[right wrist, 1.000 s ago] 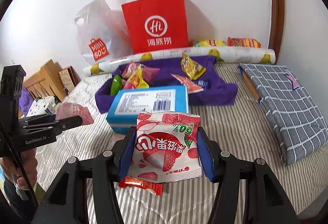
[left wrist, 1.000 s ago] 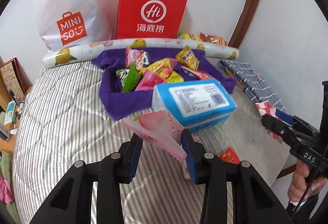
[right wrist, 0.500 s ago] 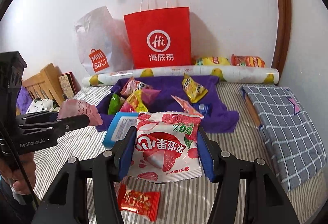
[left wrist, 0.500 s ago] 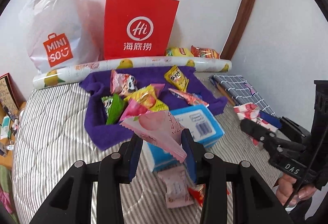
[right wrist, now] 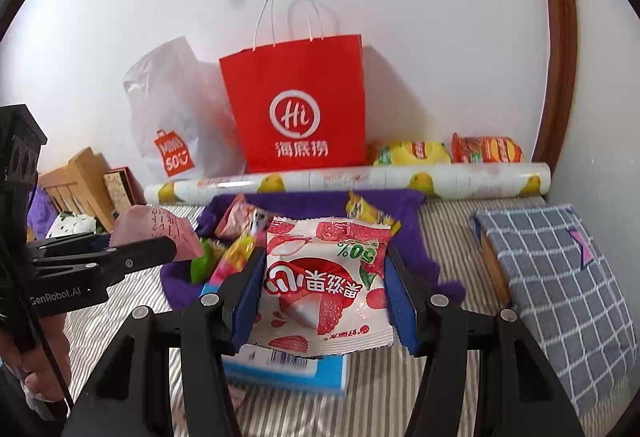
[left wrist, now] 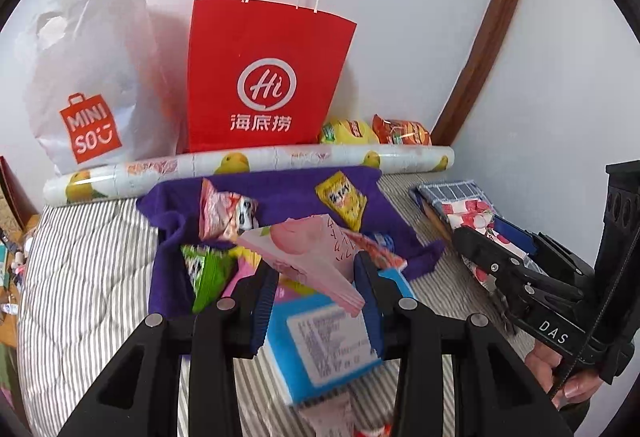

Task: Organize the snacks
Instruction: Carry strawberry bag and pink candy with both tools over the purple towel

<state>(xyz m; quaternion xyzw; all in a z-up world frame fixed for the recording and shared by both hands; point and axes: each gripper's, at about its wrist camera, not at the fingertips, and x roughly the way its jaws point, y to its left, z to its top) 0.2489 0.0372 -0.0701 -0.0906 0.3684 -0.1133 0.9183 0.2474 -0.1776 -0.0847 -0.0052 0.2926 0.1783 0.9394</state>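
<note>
My left gripper [left wrist: 316, 289] pinches a pink peach-print sachet [left wrist: 308, 257] by its near edge; my right gripper [right wrist: 322, 301] clamps a lychee jelly packet [right wrist: 326, 277] across its width. Both look light, crinkly and slick, so I judge a grip on the flat sealed margins safest. The purple cloth tray [left wrist: 280, 193] of snacks sits at twelve o'clock, a blue box [left wrist: 320, 341] below, on a soft striped mattress [left wrist: 88, 277] against a white wall.

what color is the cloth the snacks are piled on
Deep purple cloth, seen best in the left wrist view.
</note>
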